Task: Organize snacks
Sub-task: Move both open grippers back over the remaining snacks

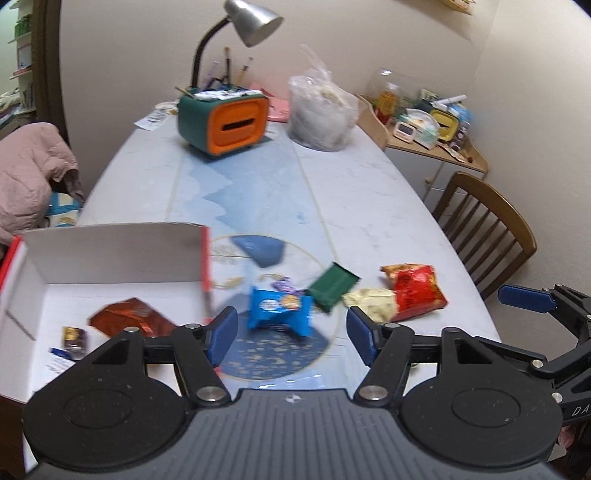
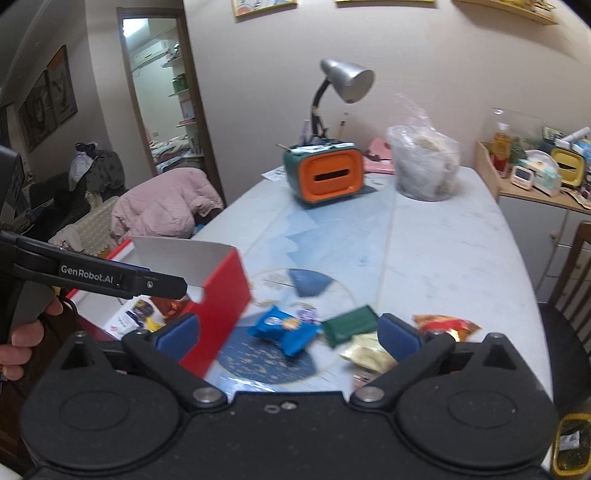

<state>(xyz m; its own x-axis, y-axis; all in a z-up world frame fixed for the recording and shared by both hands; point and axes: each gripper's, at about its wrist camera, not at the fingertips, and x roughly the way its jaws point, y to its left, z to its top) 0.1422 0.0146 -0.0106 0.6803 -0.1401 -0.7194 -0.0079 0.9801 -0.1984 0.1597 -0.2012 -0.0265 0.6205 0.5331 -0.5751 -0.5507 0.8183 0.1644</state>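
A blue snack packet [image 1: 279, 308] [image 2: 282, 328] lies on the table just ahead of my open, empty left gripper [image 1: 291, 334]. Beside it lie a small purple sweet [image 1: 282, 285] [image 2: 307, 316], a green packet [image 1: 332, 286] [image 2: 349, 325], a pale yellow packet [image 1: 373, 301] [image 2: 367, 352] and a red crisp bag [image 1: 415, 290] [image 2: 445, 325]. A white box with red outside [image 1: 110, 254] [image 2: 221, 295] stands at left and holds an orange-red packet [image 1: 129, 317] and small items. My right gripper [image 2: 288, 338] is open and empty, above the snacks.
An orange and green tissue box [image 1: 225, 120] [image 2: 327, 177], a desk lamp [image 1: 247, 22] and a clear plastic bag [image 1: 321, 110] [image 2: 424, 166] stand at the table's far end. A wooden chair [image 1: 484, 229] is at right. A pink jacket [image 1: 29, 170] lies at left.
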